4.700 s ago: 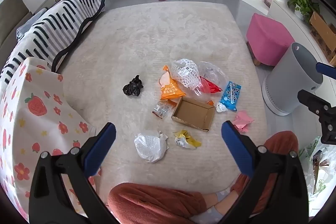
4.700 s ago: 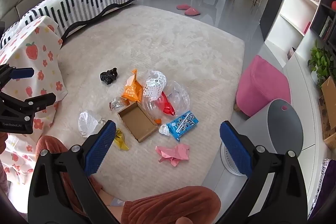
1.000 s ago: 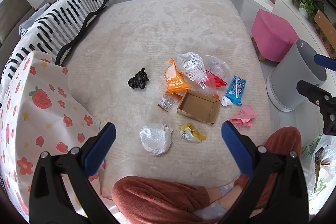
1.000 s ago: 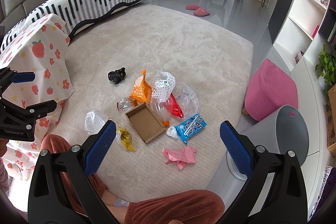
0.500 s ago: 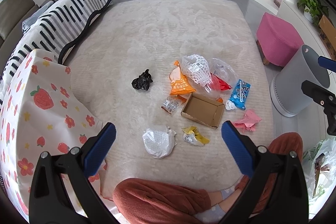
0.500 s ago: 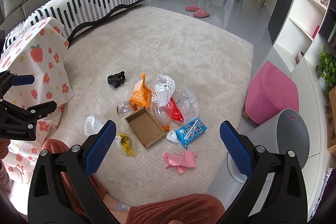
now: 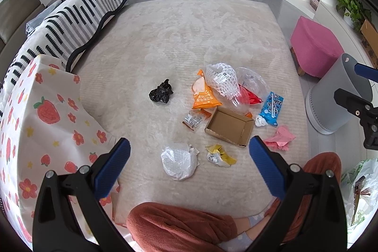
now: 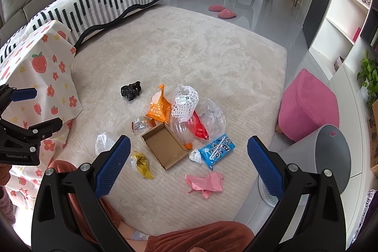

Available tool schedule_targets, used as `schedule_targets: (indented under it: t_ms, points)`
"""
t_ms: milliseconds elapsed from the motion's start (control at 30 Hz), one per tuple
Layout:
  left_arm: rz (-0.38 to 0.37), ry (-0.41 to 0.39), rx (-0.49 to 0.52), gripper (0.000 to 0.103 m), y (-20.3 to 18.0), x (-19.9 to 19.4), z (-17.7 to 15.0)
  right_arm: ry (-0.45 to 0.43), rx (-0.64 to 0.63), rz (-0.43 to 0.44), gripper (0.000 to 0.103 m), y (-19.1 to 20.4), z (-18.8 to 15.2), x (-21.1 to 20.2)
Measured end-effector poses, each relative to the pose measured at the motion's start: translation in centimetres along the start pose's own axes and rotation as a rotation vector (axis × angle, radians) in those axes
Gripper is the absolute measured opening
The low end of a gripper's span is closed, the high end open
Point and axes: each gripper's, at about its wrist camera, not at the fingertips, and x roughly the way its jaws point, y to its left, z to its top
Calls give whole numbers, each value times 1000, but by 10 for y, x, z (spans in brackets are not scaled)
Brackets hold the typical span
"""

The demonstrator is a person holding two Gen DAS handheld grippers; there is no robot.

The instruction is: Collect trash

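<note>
Trash lies on a cream rug: a black crumpled bag, an orange snack bag, a white foam net, an open cardboard box, a blue wrapper, pink paper, a yellow wrapper and a bubble-wrap wad. The same pile shows in the right wrist view, with the box and pink paper. My left gripper and right gripper are both open and empty, held high above the pile.
A grey bin stands right of the rug, beside a pink stool. A strawberry-print cloth and striped sofa throw are on the left. My legs in red-brown trousers are at the bottom. A plastic bag sits bottom right.
Both views have shifted slightly; the trash pile sits a little lower and rightward in frame. Nothing was picked up and both grippers stay open.
</note>
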Motion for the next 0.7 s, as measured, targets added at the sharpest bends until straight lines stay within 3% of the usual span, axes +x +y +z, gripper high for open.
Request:
schedule_targets:
  t_ms: [267,700]
  points:
    - [42,-15,-15,100,0,6,4,-1,10,-4,96,1,0,10]
    - [37,-21,-49,100,-2,36,-5,24,31,0,96,6,-7,51]
